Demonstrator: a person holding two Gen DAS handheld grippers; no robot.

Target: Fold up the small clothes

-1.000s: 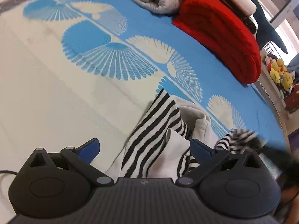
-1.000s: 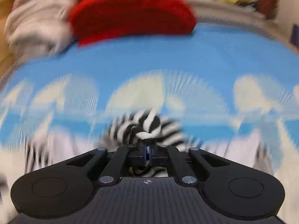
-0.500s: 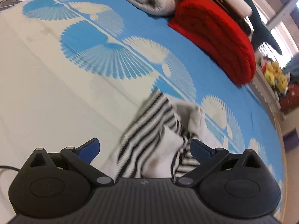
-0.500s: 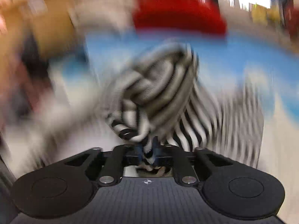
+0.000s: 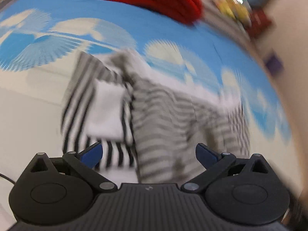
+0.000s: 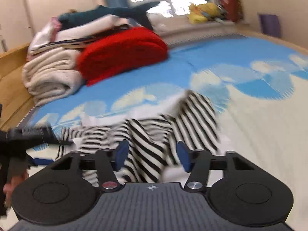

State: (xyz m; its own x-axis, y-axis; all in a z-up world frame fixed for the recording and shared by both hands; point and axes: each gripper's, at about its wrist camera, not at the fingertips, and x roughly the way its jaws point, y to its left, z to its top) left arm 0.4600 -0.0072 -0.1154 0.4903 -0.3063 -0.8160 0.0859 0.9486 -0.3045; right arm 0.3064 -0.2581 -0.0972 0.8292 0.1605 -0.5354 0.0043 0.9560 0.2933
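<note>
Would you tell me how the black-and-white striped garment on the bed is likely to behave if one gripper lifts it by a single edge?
The striped garment lies rumpled in soft folds on the bed cover, so it would probably droop rather than hold shape. It looks like thin knit, so likely light. Layers overlap, so lifting one edge may drag or unfold the rest.

Both wrist views near, downward; shared striped garment (image 5: pixel 154 115)

Right gripper (image 6: pixel 152 155) near, jaws opening over striped garment (image 6: pixel 154 134) on blue-and-white mat (image 6: pixel 250 115). Red cushion (image 6: pixel 123 52) and folded blankets (image 6: pixel 50 77) far left.
</note>
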